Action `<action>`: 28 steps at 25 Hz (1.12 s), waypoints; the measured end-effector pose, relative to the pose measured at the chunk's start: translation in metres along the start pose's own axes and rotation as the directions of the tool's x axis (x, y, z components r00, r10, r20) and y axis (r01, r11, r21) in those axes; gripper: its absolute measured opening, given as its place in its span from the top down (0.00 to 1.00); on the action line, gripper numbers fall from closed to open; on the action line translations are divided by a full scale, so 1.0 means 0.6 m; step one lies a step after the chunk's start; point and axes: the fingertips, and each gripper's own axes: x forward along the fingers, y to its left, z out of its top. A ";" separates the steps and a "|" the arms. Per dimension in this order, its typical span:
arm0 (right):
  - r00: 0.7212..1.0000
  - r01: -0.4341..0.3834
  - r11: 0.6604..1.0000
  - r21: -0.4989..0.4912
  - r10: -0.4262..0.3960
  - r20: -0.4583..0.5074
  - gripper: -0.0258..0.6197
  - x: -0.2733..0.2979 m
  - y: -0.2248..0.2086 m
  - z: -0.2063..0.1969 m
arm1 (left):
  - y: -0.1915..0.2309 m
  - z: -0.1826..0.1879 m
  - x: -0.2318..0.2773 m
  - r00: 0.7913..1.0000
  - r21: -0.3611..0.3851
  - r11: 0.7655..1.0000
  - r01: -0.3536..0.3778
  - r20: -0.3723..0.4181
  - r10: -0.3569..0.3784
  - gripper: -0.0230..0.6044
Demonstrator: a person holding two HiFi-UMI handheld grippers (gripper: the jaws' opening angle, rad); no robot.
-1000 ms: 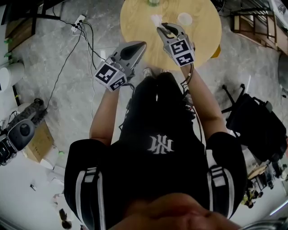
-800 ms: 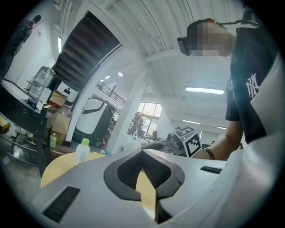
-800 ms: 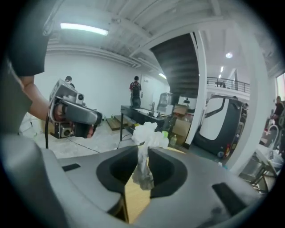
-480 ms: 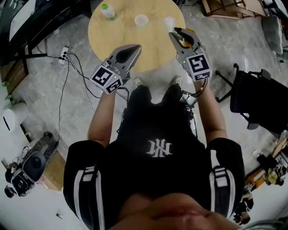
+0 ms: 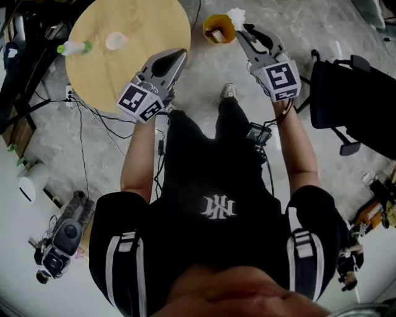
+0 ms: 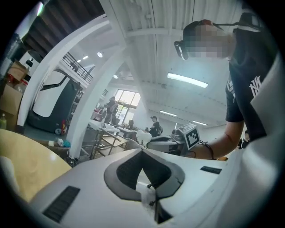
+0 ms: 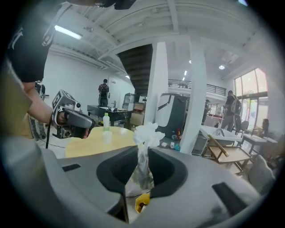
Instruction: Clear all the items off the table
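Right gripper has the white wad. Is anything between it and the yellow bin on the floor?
Nothing visible. The right gripper is shut on the wad, which sits at the edge of the bin in the head view. The bin's top is open, and in the right gripper view it shows just below the jaws, unobstructed.

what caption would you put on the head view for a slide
Right gripper holds a crumpled white wad by a yellow bin, round table to the left.
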 end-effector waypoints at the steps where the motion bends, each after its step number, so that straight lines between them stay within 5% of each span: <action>1: 1.000 -0.006 1.000 0.014 0.006 -0.003 0.84 0.003 -0.029 -0.035 | -0.001 -0.024 0.042 1.000 0.004 1.000 0.000 -0.010 0.000 0.94; 9: 0.999 -0.052 0.995 0.082 0.052 0.000 0.84 0.031 -0.129 -0.150 | -0.034 -0.095 0.187 1.000 -0.030 1.000 -0.003 -0.028 0.002 0.94; 20: 0.993 -0.066 0.971 0.231 0.086 -0.078 0.84 0.251 -0.133 -0.532 | 0.039 -0.375 0.261 0.998 -0.094 0.995 0.012 -0.061 -0.018 0.94; 28: 0.981 -0.084 0.970 0.230 0.121 -0.152 0.84 0.384 -0.092 -0.744 | 0.114 -0.545 0.263 0.995 -0.125 0.992 0.005 -0.099 -0.018 0.94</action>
